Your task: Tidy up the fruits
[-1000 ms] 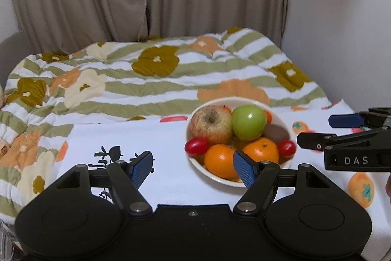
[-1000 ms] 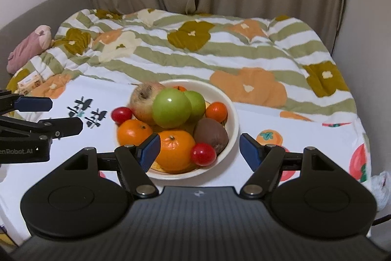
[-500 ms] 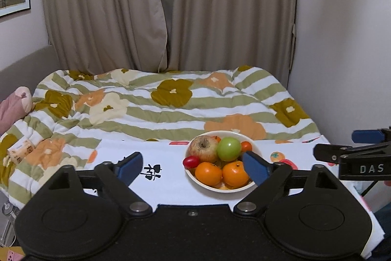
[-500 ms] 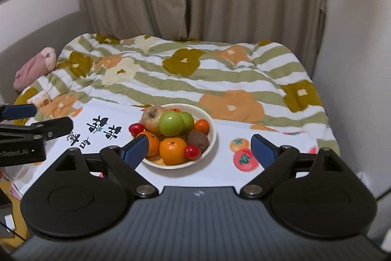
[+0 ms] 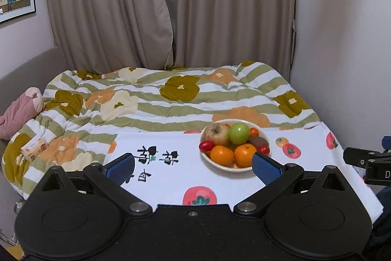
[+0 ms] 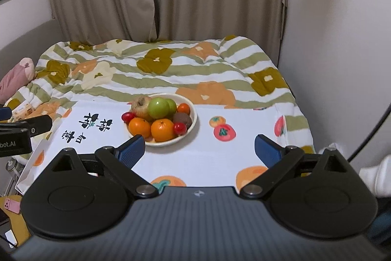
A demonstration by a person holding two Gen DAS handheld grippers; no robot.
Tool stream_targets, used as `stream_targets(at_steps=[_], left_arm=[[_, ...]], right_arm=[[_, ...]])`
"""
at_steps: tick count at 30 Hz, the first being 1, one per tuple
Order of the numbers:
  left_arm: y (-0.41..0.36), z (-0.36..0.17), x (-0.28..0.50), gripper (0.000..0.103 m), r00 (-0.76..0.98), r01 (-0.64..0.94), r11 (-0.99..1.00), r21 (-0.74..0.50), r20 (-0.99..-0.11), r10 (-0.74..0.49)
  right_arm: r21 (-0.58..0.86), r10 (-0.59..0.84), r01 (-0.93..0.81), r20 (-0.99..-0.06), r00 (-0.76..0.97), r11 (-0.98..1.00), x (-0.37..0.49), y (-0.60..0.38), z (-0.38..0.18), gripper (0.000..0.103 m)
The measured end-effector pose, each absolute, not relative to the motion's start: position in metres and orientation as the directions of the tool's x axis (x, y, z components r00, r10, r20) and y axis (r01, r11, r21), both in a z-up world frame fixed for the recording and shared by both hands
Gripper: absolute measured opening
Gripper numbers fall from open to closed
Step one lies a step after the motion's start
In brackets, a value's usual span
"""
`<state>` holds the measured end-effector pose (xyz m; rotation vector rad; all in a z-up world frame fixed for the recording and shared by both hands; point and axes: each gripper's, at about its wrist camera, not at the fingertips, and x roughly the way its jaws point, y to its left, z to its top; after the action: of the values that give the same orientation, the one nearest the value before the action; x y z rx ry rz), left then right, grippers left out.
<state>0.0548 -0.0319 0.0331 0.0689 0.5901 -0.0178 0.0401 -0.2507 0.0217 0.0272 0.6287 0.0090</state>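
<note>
A white bowl [image 5: 221,167] on a fruit-print white cloth [image 5: 171,177] holds a reddish apple [image 5: 216,133], a green apple [image 5: 239,133], two oranges [image 5: 222,155], cherry tomatoes [image 5: 206,145] and a brown kiwi [image 5: 259,141]. My left gripper [image 5: 193,166] hangs above the cloth's near side, back from the bowl, its jaws opening with nothing between them. In the right wrist view the bowl [image 6: 193,111] lies ahead and left of my right gripper [image 6: 198,149], which is open and empty. Each gripper shows at the edge of the other's view.
A flowered, striped quilt [image 5: 171,99] covers the bed behind the cloth. A pink plush [image 5: 19,111] and a tissue pack [image 5: 34,147] lie at the left. Curtains [image 5: 171,4] hang behind, and a wall [image 5: 342,40] runs along the right. A pink phone [image 6: 11,204] lies on the floor.
Both grippers have pulled back and up from the bowl, which now looks smaller and farther off. Both pairs of jaws have spread wider. The fruits stay in the bowl.
</note>
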Motion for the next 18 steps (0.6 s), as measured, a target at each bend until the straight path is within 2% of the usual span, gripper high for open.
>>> stream_targets(at_steps=[18], left_arm=[[-0.029, 0.03, 0.035, 0.103, 0.836, 0.044, 0.997, 0.06, -0.549, -0.004]], right_arm=[[0.03, -0.004, 0.028, -0.601, 0.799, 0.999, 0.023, -0.248, 0.016, 0.103]])
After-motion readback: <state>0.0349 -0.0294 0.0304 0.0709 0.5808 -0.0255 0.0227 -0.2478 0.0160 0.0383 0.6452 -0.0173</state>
